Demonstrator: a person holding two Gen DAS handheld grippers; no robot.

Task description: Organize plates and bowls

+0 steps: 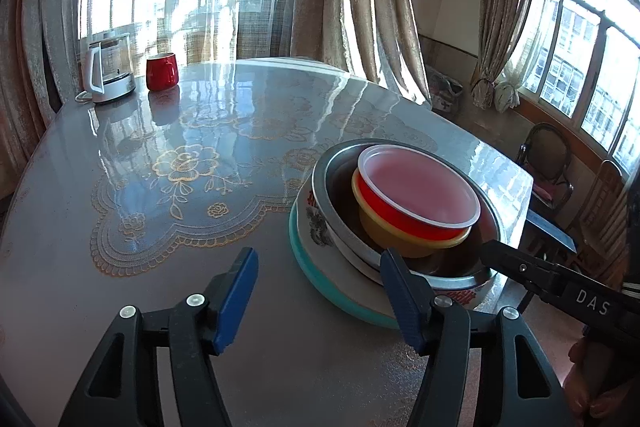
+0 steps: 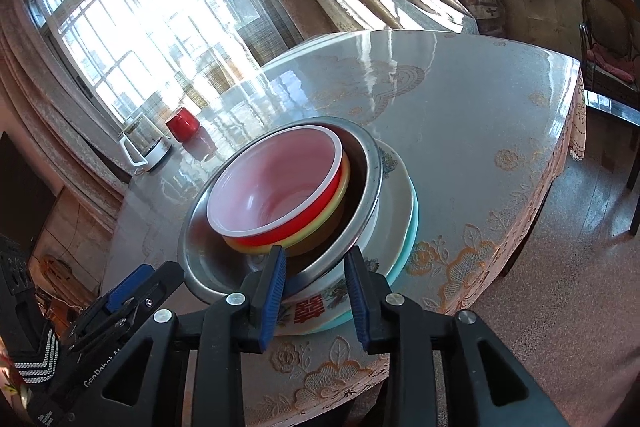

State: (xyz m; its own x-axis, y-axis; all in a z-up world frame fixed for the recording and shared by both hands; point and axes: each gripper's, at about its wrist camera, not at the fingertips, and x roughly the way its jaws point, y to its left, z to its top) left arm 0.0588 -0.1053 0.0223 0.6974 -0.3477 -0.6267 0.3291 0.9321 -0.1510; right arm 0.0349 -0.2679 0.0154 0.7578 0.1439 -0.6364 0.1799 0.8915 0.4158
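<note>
One stack stands at the near right corner of the table (image 1: 160,267). From the bottom up it is a teal plate (image 1: 312,267), a white flowered plate (image 1: 316,223), a steel basin (image 1: 332,167), a yellow bowl (image 1: 384,227) and a red bowl (image 1: 420,187) with a white inside. My left gripper (image 1: 316,267) is open just left of the stack, its right finger (image 1: 394,267) by the plates' edge, with nothing gripped. My right gripper (image 2: 316,263) is narrowly open. Its pads straddle the near rim of the basin (image 2: 192,227) and white plate (image 2: 396,195) without clamping them.
A glass kettle (image 1: 106,71) and a red mug (image 1: 161,71) stand at the table's far left. The table's right edge runs close beside the stack. Chairs (image 2: 608,35) and a dark glass tabletop stand on the floor to the right. Curtains and windows lie behind.
</note>
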